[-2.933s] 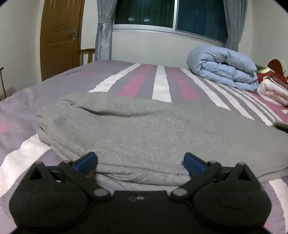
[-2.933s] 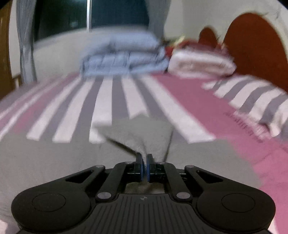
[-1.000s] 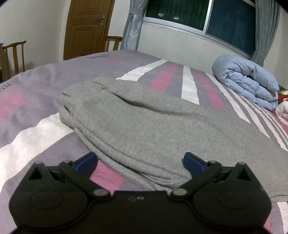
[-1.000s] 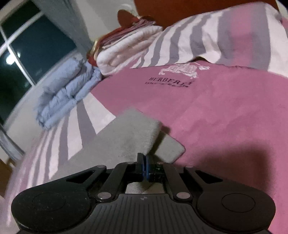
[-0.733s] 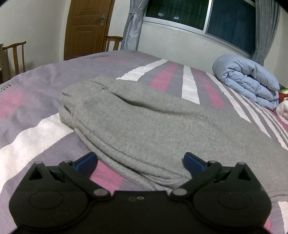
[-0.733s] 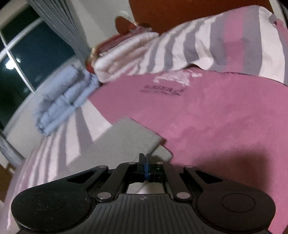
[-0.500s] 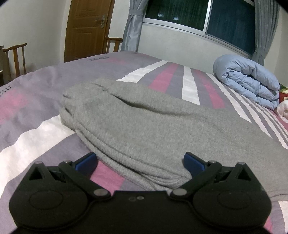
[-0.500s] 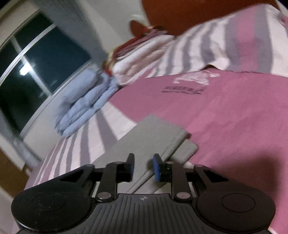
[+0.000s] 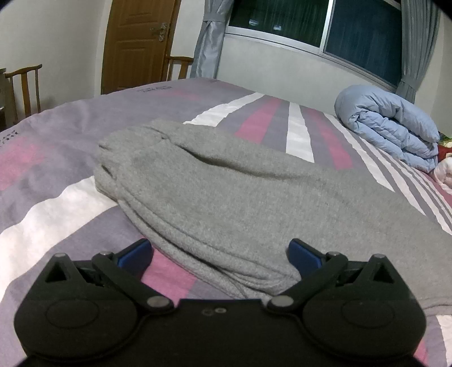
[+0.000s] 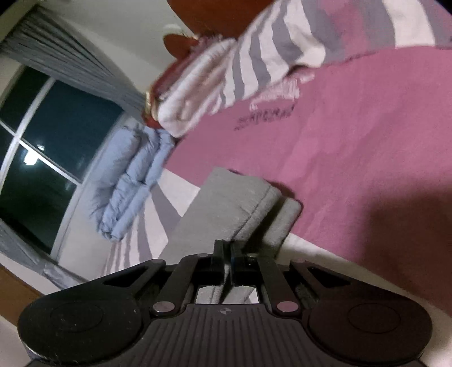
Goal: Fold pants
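Observation:
The grey pants [image 9: 226, 192] lie folded lengthwise across the striped bed cover [image 9: 56, 203], with the waist end at far left. My left gripper [image 9: 219, 251] is open wide just over the pants' near edge, and that edge lies between its blue fingertips [image 9: 135, 252] without being pressed. In the right wrist view the two stacked leg ends [image 10: 234, 203] rest on the pink part of the cover [image 10: 353, 169]. My right gripper [image 10: 226, 251] sits at the leg ends, rolled to one side. Its jaws are closing tight, pinching the top leg's fabric.
A rolled light-blue duvet [image 9: 389, 127] lies at the far side under the window [image 9: 353, 25]. Folded striped and white blankets [image 10: 197, 96] are stacked by the red-brown headboard [image 10: 214, 17]. A wooden door [image 9: 135, 42] and chairs [image 9: 25, 84] stand beyond the bed's left edge.
My right gripper let go of the leg end, opened briefly, then shut again on the leg ends while rolling. The left gripper stayed still and open.

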Demonstrator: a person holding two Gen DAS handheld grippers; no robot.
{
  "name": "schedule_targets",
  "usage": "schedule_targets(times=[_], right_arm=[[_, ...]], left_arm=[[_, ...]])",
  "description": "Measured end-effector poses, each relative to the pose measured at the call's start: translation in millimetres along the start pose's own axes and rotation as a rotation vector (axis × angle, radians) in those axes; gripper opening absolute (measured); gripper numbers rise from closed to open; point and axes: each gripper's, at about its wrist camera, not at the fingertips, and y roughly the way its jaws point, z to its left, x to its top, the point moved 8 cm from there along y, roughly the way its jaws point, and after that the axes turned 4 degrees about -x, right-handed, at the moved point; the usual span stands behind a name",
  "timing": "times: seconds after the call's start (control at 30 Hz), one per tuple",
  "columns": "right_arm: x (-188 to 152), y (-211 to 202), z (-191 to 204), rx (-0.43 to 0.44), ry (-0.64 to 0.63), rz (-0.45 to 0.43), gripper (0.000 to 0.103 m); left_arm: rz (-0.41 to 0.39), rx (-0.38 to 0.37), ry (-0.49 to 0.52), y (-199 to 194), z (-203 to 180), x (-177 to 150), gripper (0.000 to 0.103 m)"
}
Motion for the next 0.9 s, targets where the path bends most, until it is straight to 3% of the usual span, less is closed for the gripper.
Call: schedule_targets(times=[0.27, 0.33, 0.43, 0.57, 0.77, 0.9], right_arm=[[-9.9, 23.1, -19.6, -0.089, 0.017, 0.042, 0.004], [-7.3, 15.3, -16.6, -0.079, 0.042, 0.022, 0.005], [-13.9, -14.3, 4.8, -0.06, -0.053, -0.023, 0.012], [-53.8, -34.3, 29.4, -0.007, -0.168, 0.025, 0.015], [-136.0, -25.5, 82.1, 0.155, -0.148, 0.218, 0.015], [-188.3, -9.0, 116.6, 0.2, -0.181, 0.317, 0.015]], left_arm=[[0.0, 0.001, 0.0, -0.4, -0.2, -0.5, 0.097], [0.0, 0.001, -0.003, -1.1, 0.3, -0.5, 0.097], [-0.004, -0.004, -0.003, -2.1, 0.8, 0.6, 0.097], [-0.012, -0.004, 0.006, -5.5, 0.7, 2.9, 0.097], [-0.101, -0.028, 0.056, -36.1, -3.6, 12.7, 0.097], [-0.098, -0.016, 0.057, -39.9, 0.4, 13.7, 0.097]])
